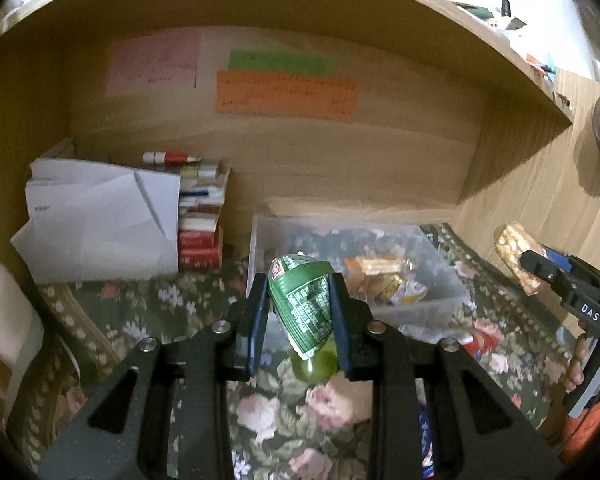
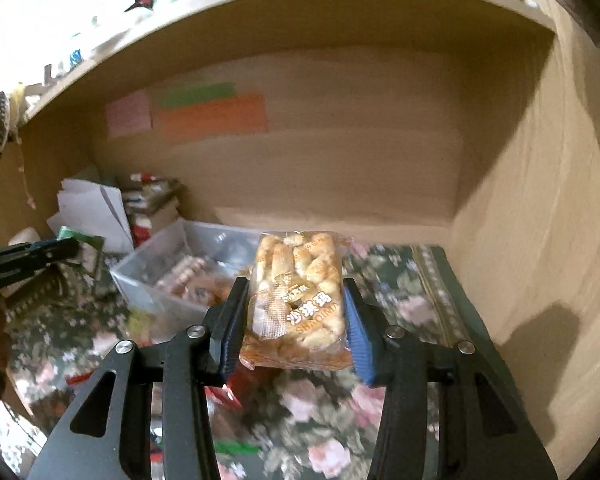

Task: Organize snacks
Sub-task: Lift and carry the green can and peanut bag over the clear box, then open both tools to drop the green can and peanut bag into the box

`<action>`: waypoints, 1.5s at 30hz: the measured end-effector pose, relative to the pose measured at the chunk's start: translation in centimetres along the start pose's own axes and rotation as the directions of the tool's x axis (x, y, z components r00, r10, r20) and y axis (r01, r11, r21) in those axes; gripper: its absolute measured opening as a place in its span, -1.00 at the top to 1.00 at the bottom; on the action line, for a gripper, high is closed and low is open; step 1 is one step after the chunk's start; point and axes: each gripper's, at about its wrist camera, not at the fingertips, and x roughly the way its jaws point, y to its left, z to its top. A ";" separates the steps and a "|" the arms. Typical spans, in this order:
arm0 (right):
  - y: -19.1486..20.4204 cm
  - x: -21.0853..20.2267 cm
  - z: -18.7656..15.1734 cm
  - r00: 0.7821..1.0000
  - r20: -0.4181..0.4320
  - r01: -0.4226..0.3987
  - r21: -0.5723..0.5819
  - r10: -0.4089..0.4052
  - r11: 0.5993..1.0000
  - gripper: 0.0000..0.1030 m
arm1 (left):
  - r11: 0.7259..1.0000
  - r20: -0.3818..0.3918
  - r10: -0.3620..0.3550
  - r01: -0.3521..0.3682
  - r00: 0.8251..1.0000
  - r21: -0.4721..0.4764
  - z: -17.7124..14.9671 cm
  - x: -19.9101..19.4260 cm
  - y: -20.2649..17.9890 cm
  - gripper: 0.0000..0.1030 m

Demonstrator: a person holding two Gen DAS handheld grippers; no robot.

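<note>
A: How far along?
B: Some snacks sit in the clear bin (image 1: 440,280). Left tool (image 1: 300,312) clamps a green packet (image 1: 304,304), right tool (image 2: 296,312) a shaqima bar (image 2: 300,300); both above the surface, still to drop in.

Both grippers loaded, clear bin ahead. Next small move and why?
Probably carry the right gripper forward and left over the clear bin, then release. It is shut on the shaqima pack, held above the cloth, and the bin already holds similar snacks. The left gripper, shut on the green packet, could follow.
</note>
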 end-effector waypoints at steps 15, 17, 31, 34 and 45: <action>0.8 6.7 1.7 0.996 -0.079 -0.053 -0.017 0.051 0.998 0.18 | 1.000 -0.063 0.029 -0.029 0.998 0.013 1.8 6.4 -0.1 0.42; 0.8 7.7 1.5 0.993 -0.107 -0.056 -0.019 0.053 0.998 0.18 | 0.999 -0.084 0.031 -0.030 0.996 0.013 1.7 7.5 -0.1 0.42; 1.1 12.2 0.0 0.968 -0.239 -0.085 -0.008 0.081 0.996 0.16 | 1.000 -0.199 0.000 0.001 0.980 0.010 0.4 13.0 0.5 0.40; 1.2 11.9 0.1 0.970 -0.232 -0.079 -0.016 0.073 0.997 0.15 | 1.000 -0.202 0.003 -0.002 0.979 0.003 0.3 13.0 0.6 0.30; 2.9 7.4 0.9 0.983 -0.157 -0.109 -0.059 0.098 0.992 -0.26 | 1.000 -0.127 0.018 -0.015 0.992 0.020 0.5 8.3 0.0 -0.19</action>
